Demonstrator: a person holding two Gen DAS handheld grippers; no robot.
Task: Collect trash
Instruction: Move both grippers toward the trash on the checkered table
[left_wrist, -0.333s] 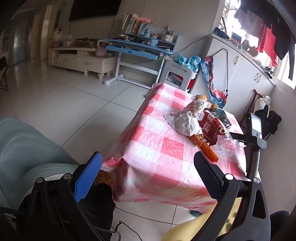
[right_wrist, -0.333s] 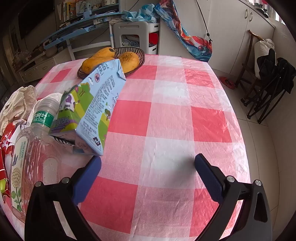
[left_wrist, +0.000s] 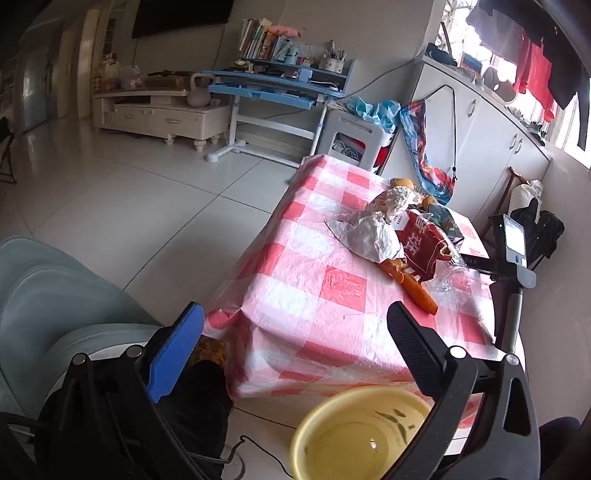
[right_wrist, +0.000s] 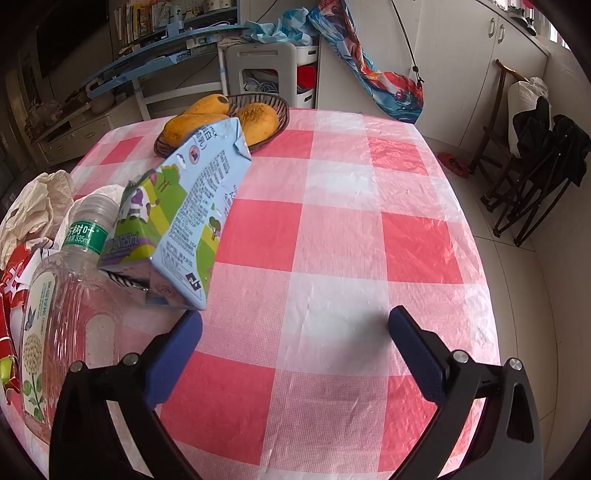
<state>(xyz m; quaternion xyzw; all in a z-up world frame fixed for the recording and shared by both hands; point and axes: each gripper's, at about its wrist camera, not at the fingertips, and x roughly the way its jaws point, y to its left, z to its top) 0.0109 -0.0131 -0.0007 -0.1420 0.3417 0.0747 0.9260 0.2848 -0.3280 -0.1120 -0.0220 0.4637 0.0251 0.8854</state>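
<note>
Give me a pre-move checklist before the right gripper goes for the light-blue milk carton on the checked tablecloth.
1. Right gripper open and empty: ok, jaws wide, nothing between them.
2. Light-blue milk carton within reach: ok, lying tilted just ahead of the left finger.
3. Carton free to lift: not ok, it leans on the clear plastic water bottle.
4. Left gripper free: ok, open, holding nothing.
5. Yellow plastic bin ready: ok, open-topped beside the table; mostly empty.
6. Wicker basket of mangoes clear of the path: ok, behind the carton.
</note>
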